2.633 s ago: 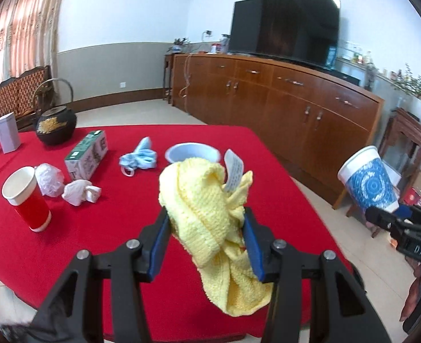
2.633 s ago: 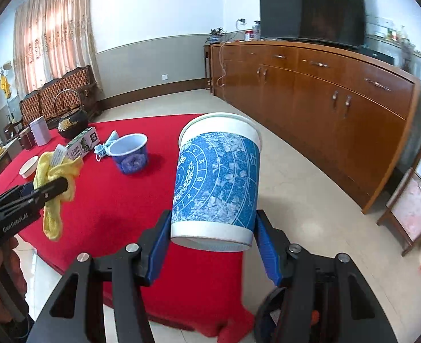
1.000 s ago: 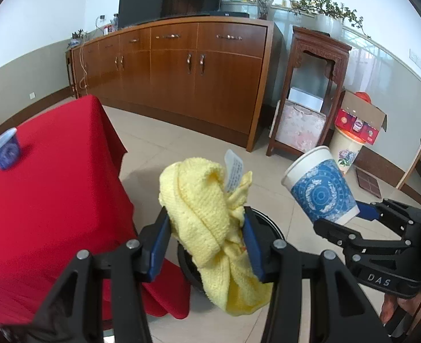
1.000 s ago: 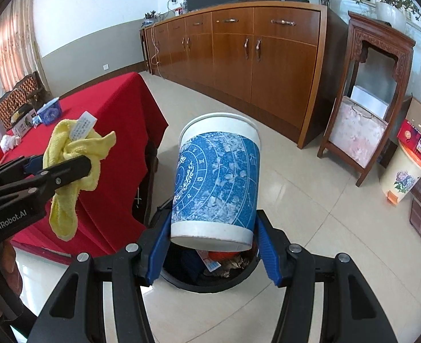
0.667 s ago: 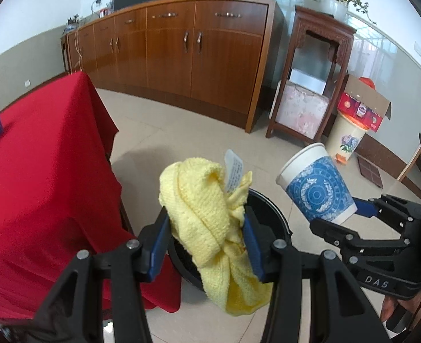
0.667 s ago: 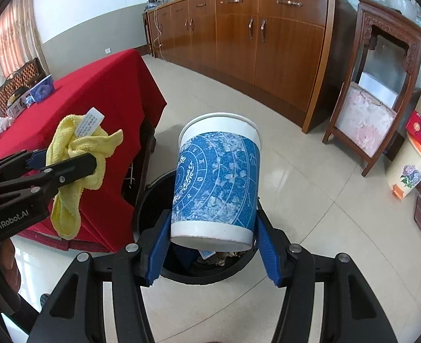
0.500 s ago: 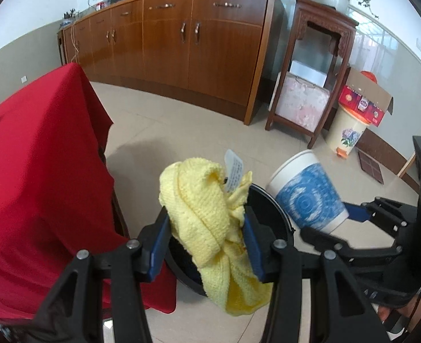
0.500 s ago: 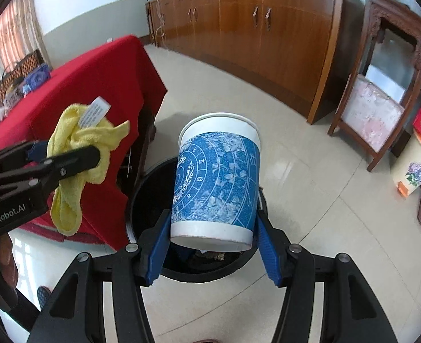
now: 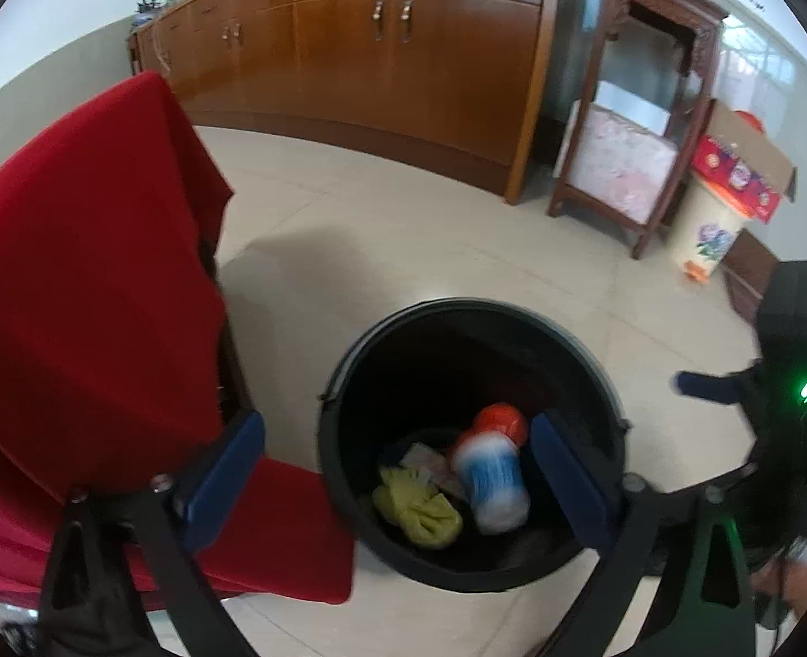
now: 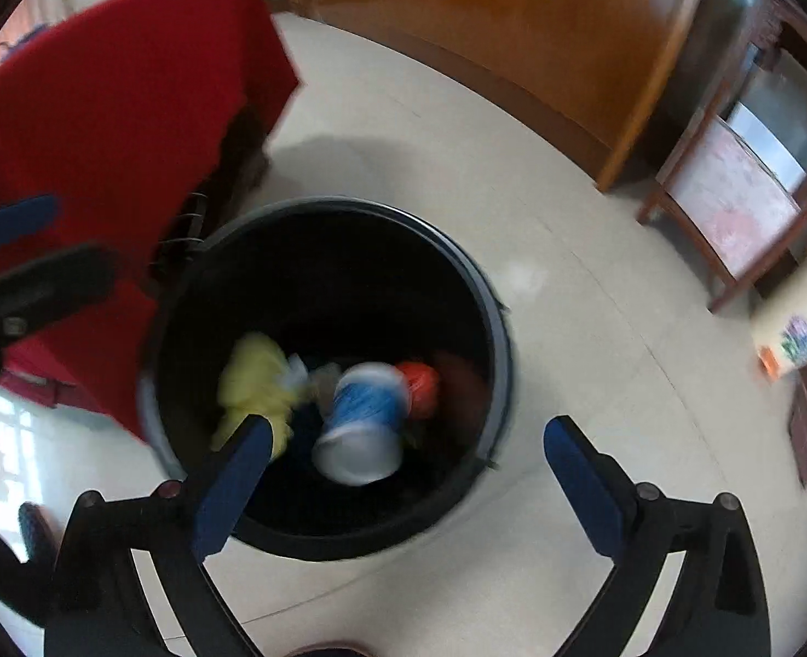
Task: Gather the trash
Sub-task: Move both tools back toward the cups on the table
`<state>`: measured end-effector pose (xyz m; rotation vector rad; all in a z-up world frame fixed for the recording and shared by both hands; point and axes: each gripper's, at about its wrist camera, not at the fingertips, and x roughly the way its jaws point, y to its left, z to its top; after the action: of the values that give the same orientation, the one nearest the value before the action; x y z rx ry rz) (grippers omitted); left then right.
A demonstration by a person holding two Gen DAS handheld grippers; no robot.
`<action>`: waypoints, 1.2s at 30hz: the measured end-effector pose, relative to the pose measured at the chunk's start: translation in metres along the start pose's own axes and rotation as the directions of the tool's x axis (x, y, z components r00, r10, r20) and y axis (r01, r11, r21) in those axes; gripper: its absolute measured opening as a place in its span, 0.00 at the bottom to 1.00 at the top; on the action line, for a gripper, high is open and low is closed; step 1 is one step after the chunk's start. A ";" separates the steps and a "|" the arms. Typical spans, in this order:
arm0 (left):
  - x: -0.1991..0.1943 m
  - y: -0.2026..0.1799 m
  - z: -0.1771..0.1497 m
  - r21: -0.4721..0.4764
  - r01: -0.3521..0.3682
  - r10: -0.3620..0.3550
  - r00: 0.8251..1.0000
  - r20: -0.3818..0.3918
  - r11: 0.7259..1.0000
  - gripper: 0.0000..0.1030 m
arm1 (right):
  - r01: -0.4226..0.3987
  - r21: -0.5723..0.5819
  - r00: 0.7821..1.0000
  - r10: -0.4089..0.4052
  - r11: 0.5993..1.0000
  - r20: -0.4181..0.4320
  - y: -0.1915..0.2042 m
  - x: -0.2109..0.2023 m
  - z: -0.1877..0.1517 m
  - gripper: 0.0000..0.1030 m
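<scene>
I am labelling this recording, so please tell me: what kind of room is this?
Probably a home living or dining room: a long wooden sideboard, a table under a red tablecloth, and a black trash bin on the tiled floor.

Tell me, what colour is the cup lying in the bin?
The cup is blue-patterned with white ends, blurred, inside the black bin. The left wrist view shows it best.

Cloth and cup apparently dropped into bin

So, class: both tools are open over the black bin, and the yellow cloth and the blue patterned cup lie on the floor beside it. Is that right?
Not quite. The yellow cloth and blue patterned cup lie inside the black bin, not on the floor beside it; the left wrist view shows them at its bottom. The left tool and right tool are indeed open over it.
</scene>
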<state>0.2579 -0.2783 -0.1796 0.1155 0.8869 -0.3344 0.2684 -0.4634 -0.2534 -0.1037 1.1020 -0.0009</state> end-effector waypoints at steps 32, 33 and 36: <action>-0.085 0.009 0.002 0.021 0.005 -0.007 0.995 0.102 1.000 0.98 | 0.012 0.188 0.977 -0.051 0.982 0.206 -0.001 -0.127 -0.005 1.00; -0.090 0.012 0.002 0.016 0.003 -0.005 0.994 0.109 1.000 0.98 | 0.010 0.191 0.975 -0.052 0.982 0.216 0.001 -0.131 -0.005 1.00; -0.103 0.020 0.004 0.005 0.001 -0.002 0.991 0.133 1.000 0.98 | 0.000 0.200 0.970 -0.048 0.980 0.236 0.007 -0.141 -0.005 1.00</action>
<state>0.2076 -0.2354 -0.0978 0.0962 0.7540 -0.3416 0.1998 -0.4499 -0.1311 0.0619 0.8527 -0.1178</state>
